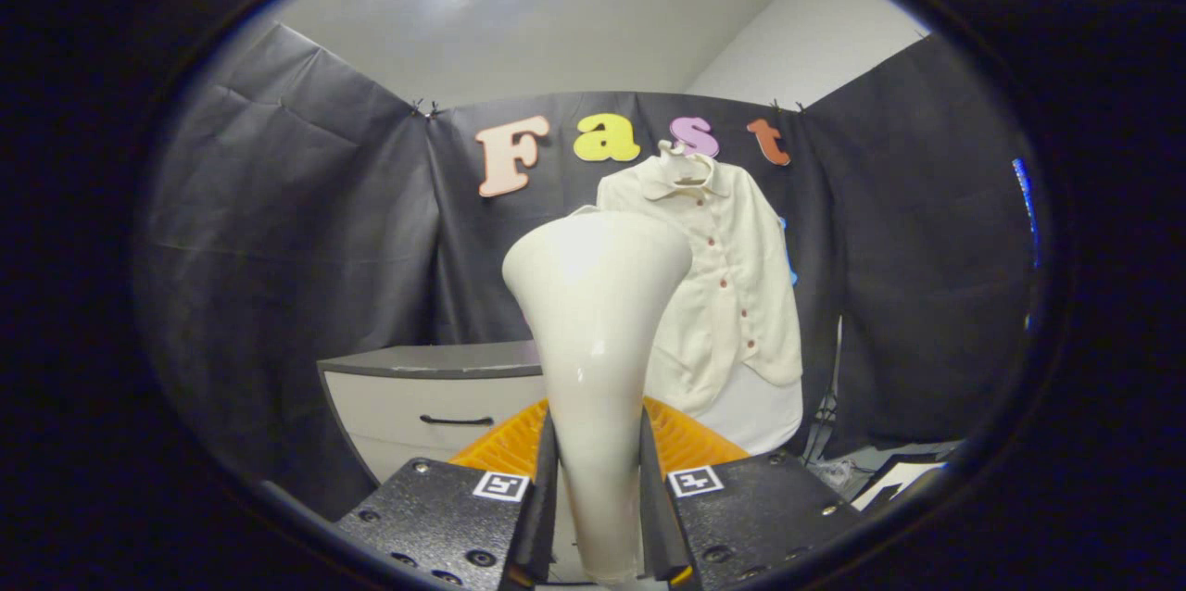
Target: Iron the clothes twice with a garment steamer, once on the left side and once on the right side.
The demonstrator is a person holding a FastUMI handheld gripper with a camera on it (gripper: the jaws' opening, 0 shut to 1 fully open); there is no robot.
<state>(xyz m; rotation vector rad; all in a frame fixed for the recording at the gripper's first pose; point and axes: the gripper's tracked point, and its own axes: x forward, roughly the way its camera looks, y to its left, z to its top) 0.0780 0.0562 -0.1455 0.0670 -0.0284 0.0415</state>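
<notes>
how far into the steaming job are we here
Done: the tool has its fingers shut on the steamer, lifted upright above the orange basket. In hand: carrying it toward the cream shirt hanging beyond. Left: both passes; the steamer head is apart from the fabric.

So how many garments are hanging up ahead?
1: a cream button-front shirt on a hanger against the black wall, beyond the white steamer gripped in the tool. Others may be hidden.

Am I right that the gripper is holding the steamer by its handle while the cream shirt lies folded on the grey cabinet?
Not quite: in the gripper view the cream shirt hangs on a hanger against the booth wall, beyond the grey cabinet. The gripper does hold the steamer by its handle.
</notes>
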